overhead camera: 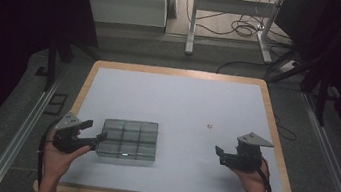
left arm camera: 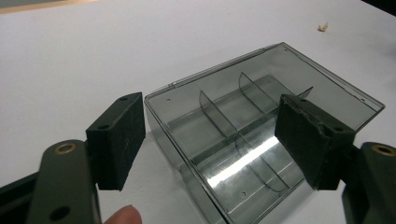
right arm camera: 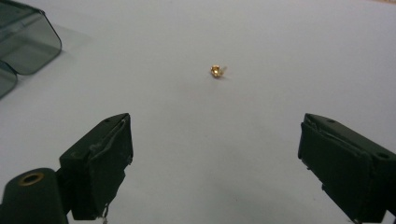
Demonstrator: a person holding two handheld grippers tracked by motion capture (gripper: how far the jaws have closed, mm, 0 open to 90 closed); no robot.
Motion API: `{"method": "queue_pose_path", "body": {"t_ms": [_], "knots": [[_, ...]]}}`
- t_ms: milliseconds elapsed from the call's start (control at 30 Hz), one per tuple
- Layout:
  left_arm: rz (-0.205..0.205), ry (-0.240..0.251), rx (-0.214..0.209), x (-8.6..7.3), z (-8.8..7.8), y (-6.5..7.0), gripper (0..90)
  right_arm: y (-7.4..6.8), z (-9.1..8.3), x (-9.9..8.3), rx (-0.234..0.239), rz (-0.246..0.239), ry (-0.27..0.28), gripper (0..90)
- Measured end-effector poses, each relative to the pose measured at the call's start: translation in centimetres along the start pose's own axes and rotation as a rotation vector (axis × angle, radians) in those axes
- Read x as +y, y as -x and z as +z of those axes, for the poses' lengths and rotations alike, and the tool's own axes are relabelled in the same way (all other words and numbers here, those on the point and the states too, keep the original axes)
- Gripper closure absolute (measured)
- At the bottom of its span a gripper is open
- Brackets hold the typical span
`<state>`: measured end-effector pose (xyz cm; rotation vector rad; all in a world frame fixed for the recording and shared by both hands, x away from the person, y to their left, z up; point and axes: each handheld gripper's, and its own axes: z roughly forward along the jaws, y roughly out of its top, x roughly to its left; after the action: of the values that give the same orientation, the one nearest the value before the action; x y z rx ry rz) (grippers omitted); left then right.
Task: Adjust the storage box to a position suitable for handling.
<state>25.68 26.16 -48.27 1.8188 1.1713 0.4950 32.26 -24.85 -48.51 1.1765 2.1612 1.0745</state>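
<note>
White surface (overhead camera: 178, 97) with a wooden rim, dark room around it, cables on the floor beyond. Clear plastic compartment box (overhead camera: 128, 139) lies left of centre, lid shut. Left hand-held gripper (overhead camera: 94, 133): jaws wide apart, straddling the box's near corner, pads off it. Right hand-held gripper (overhead camera: 218, 152): jaws apart, nothing between. Small gold earring (overhead camera: 209, 125) lies ahead of it, well apart from the box.

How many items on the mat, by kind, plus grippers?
Clear compartment box: 1
Small gold piece: 1
Grippers, left gripper and right gripper, both open: 2
Total: 4
</note>
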Motion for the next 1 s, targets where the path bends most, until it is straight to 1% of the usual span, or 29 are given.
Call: {"method": "queue_pose_path", "body": {"t_ms": [100,133,233,300,400,433,500,567,733,767,800,900,1000], "knots": [[0.002,0.001,0.008,0.0,-0.1,0.1,32.1,-0.1,-0.4,0.1,0.004,-0.001,0.008,9.8],[-0.001,-0.012,0.020,0.0,0.0,0.0,34.4,-0.1,-0.4,0.0,0.005,0.004,0.009,9.7],[-0.011,-0.019,0.025,0.0,0.2,-0.3,41.1,-0.2,-0.2,-0.1,0.002,0.005,-0.005,9.8],[-0.015,-0.018,0.028,0.1,0.2,-0.3,48.9,-0.2,-0.1,-0.2,-0.005,0.001,-0.015,9.8],[-0.026,-0.021,0.038,-0.1,0.3,-0.6,66.2,0.0,0.0,-0.2,-0.008,0.007,-0.016,9.8],[-0.036,-0.020,0.039,-0.2,0.2,-0.7,73.1,0.0,0.0,-0.2,-0.008,0.008,-0.016,9.8],[-0.052,-0.016,0.041,-0.3,-0.1,-0.9,82.8,0.0,0.1,-0.2,-0.008,0.007,-0.019,9.8],[-0.063,-0.021,0.043,-0.3,-0.4,-1.1,89.1,0.0,0.2,-0.2,-0.010,0.005,-0.025,9.8],[-0.064,-0.039,0.061,-0.6,-0.7,-1.4,89.9,-0.1,0.4,-0.2,-0.009,0.002,-0.031,9.8],[-0.069,-0.048,0.079,-0.7,-0.8,-1.7,89.9,-0.1,0.4,-0.2,-0.008,0.002,-0.031,9.8],[-0.075,-0.047,0.083,-0.8,-0.8,-1.8,89.9,-0.1,0.4,-0.2,-0.009,0.001,-0.031,9.9],[-0.083,-0.054,0.082,-1.1,-0.7,-2.2,90.0,0.0,0.5,-0.3,-0.013,0.004,-0.034,9.9],[-0.081,-0.059,0.084,-1.3,-0.4,-2.5,89.9,0.0,0.5,-0.3,-0.018,0.006,-0.042,9.9]]}}
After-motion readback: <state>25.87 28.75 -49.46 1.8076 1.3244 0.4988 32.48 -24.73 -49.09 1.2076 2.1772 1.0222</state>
